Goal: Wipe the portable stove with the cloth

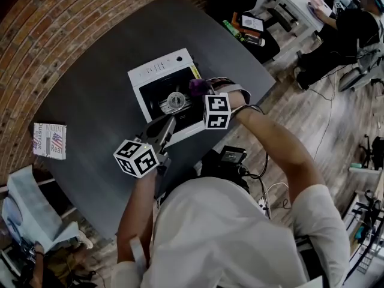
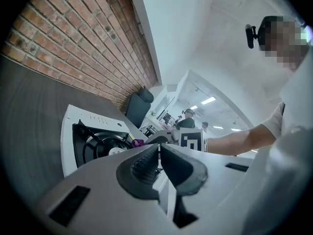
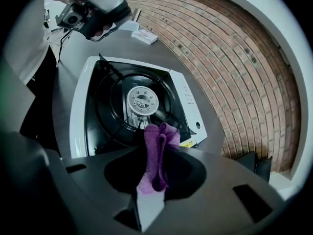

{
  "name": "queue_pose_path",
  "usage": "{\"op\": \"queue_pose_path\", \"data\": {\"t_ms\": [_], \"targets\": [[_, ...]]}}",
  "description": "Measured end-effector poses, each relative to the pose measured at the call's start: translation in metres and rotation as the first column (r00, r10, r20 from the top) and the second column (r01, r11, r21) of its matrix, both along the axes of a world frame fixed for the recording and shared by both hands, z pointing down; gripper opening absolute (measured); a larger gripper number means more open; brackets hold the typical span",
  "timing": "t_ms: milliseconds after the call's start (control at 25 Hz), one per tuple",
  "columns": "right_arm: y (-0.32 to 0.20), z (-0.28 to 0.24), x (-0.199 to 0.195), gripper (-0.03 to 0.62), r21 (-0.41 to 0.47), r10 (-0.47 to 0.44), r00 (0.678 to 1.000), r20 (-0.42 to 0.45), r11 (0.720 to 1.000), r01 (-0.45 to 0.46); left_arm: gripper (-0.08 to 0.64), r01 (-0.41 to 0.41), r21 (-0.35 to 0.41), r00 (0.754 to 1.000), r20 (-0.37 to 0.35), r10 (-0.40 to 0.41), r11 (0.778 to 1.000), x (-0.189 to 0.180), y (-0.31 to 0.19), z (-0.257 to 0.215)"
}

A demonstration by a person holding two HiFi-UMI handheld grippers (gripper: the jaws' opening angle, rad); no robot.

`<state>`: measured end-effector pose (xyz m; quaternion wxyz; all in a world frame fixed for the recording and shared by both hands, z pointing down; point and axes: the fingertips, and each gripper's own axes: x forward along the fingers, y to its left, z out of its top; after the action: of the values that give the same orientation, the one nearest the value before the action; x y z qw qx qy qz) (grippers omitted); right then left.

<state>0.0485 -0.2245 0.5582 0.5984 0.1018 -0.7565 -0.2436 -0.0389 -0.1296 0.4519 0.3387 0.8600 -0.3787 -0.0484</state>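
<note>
The portable stove [image 1: 143, 78] is white with a black top and a round burner [image 1: 175, 101], and it stands on the dark table [image 1: 96, 101]. My right gripper [image 1: 201, 90] is shut on the purple cloth [image 1: 197, 87], holding it over the stove's right side near the burner. In the right gripper view the cloth [image 3: 156, 151] sticks out between the jaws, just above the burner [image 3: 142, 101]. My left gripper [image 1: 165, 128] hovers at the stove's near edge, shut with nothing in it. In the left gripper view the stove [image 2: 68, 131] and cloth [image 2: 137, 143] lie ahead of it.
A small booklet with a flag print [image 1: 50, 140] lies at the table's left edge. A tablet and a bottle [image 1: 247, 30] sit at the far right corner. A brick wall [image 1: 36, 29] curves round the table's far side. A dark chair [image 2: 138, 106] stands past the stove.
</note>
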Motion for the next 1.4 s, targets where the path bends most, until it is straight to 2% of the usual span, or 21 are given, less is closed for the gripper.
{"op": "queue_pose_path", "data": {"t_ms": [240, 520, 760, 1080, 1240, 1400], "targets": [[0.02, 0.001, 0.012, 0.098, -0.059, -0.035, 0.999, -0.016, 0.998, 0.034, 0.021, -0.022, 0.003, 1.0, 0.018, 0.022, 1.0, 0.011, 0.008, 0.003], [0.034, -0.001, 0.021, 0.098, -0.172, -0.117, 0.993, -0.003, 0.978, 0.114, 0.021, 0.021, 0.003, 1.0, 0.021, -0.021, 1.0, 0.025, 0.008, -0.006], [0.046, -0.003, 0.03, 0.097, -0.213, -0.199, 0.98, 0.025, 0.956, 0.2, 0.021, 0.071, -0.02, 0.997, 0.032, -0.071, 0.997, 0.043, 0.007, -0.005], [0.063, -0.008, 0.051, 0.097, -0.252, -0.257, 0.963, 0.086, 0.929, 0.27, 0.021, 0.106, -0.037, 0.993, 0.058, -0.104, 0.994, 0.069, 0.011, -0.001], [0.071, -0.013, 0.059, 0.097, -0.273, -0.249, 0.959, 0.138, 0.921, 0.278, 0.021, 0.136, -0.033, 0.988, 0.082, -0.133, 0.99, 0.072, 0.009, 0.0], [0.072, -0.03, 0.064, 0.098, -0.29, -0.184, 0.953, 0.24, 0.923, 0.251, 0.021, 0.143, -0.044, 0.986, 0.094, -0.138, 0.989, 0.081, 0.013, 0.004]]}}
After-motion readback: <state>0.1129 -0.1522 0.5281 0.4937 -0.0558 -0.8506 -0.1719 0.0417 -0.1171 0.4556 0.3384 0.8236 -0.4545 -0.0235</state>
